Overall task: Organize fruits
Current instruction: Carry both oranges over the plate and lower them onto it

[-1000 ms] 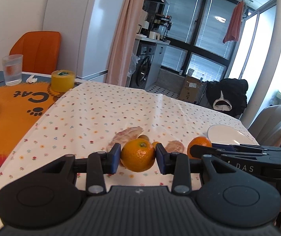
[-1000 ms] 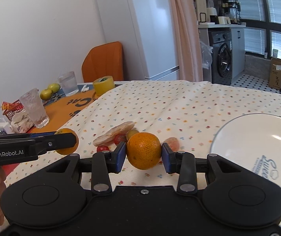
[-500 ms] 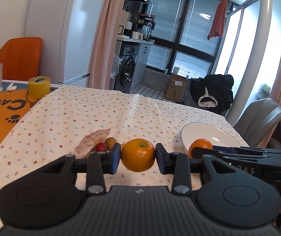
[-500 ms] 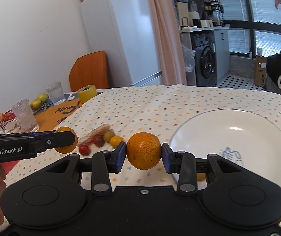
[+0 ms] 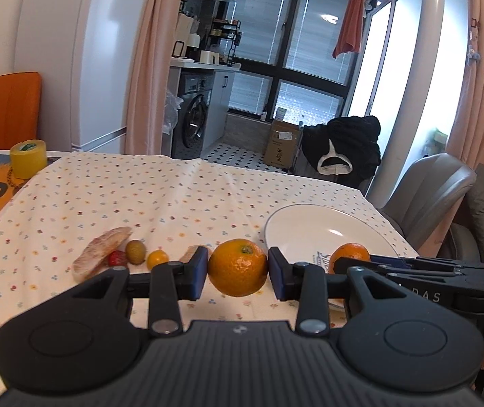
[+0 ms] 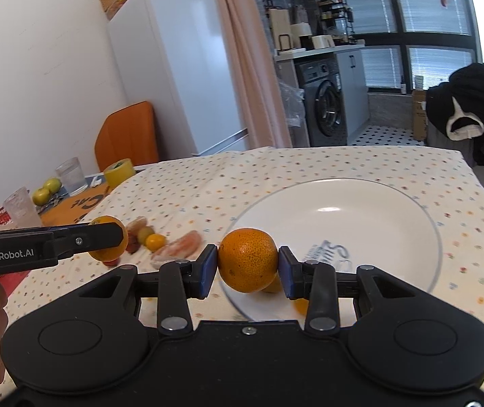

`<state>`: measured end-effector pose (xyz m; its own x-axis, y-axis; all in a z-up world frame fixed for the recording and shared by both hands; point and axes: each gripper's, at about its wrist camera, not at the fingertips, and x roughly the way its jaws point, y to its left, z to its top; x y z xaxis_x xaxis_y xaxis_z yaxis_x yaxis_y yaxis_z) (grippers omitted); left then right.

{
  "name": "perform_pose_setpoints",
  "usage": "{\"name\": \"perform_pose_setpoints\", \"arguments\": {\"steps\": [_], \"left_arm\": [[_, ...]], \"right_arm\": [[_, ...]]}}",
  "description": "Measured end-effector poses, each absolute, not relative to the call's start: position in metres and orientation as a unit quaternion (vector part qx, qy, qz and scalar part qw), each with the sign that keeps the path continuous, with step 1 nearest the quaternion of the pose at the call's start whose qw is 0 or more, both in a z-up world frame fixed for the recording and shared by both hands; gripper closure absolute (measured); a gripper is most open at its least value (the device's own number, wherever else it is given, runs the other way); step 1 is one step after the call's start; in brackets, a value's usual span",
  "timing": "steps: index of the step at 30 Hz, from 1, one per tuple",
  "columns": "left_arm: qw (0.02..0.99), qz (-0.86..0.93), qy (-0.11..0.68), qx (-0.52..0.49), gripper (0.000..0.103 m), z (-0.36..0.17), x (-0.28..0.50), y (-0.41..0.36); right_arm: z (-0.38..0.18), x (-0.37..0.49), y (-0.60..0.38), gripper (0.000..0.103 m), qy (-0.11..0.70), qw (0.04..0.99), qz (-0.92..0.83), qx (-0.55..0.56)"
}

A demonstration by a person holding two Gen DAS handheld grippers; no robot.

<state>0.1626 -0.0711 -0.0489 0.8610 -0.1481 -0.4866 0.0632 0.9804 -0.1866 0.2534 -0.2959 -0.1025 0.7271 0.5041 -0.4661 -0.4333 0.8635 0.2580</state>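
Both tongs are gripping fruit: the left tongs [image 5: 237,273] are clamping a mandarin [image 5: 237,267] above the flowered table [image 5: 160,200], just left of the white plate [image 5: 313,227]. The right tongs [image 6: 247,269] are squeezing an orange [image 6: 247,264] over the plate's near rim, while smaller fruits [image 5: 135,252] are lying in a row on the cloth.
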Motion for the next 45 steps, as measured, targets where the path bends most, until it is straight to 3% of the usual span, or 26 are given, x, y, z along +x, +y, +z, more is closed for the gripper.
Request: {"name": "perform_pose_setpoints", "arguments": {"steps": [23,45], "left_arm": [[0.951,-0.104,0.287,-0.052,0.066,-0.072,0.205,-0.136],[0.94,-0.118,0.319,-0.025,0.066,-0.092,0.237,-0.147]], "right_arm": [[-0.126,0.268,-0.362,0.066,0.282,0.934,0.201,0.091],[-0.14,0.26,-0.336,0.061,0.275,0.943,0.168,0.082]]}}
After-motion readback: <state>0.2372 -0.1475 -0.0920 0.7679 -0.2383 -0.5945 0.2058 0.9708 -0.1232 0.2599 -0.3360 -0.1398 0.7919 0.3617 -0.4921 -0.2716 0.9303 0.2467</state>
